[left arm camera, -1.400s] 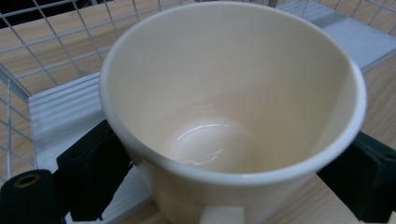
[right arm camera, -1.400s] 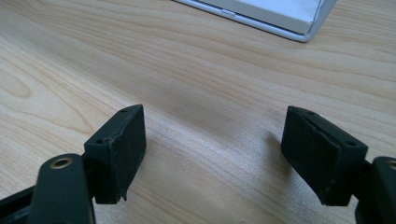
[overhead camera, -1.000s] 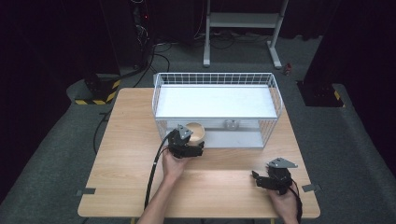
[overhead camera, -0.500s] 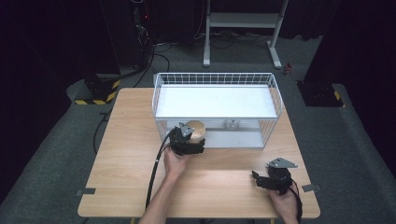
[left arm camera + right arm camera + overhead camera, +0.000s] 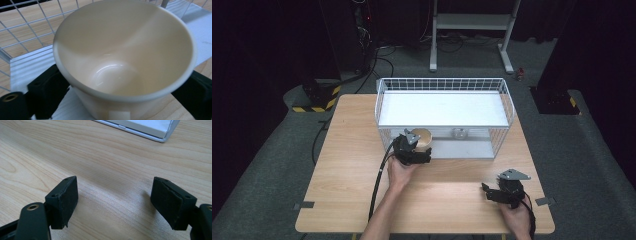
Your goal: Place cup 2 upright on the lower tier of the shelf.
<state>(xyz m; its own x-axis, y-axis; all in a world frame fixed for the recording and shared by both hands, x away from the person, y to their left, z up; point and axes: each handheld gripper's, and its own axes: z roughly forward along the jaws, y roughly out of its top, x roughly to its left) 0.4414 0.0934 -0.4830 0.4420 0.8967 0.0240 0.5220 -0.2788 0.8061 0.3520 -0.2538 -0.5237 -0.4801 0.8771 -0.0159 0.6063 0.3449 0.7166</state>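
My left claw (image 5: 416,148) grips the cream cup (image 5: 421,137) at the wire basket (image 5: 507,102), just over its front rim. A small round object (image 5: 458,133) lies inside, well apart. My right claw (image 5: 492,192) rests wide open, empty, on the bare worktop (image 5: 342,150).

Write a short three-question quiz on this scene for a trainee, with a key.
1. True or false: the right gripper holds the cup.
2. What does the cup contain? A) water B) nothing C) coins
3. Fill in: the left gripper holds the cup at the front of the white wire ____.

Key:
1. False. The right gripper's jaws stand open over the bare wooden table; the cup sits between the left gripper's jaws.
2. B. The left gripper view looks into a bare cream interior.
3. Basket.
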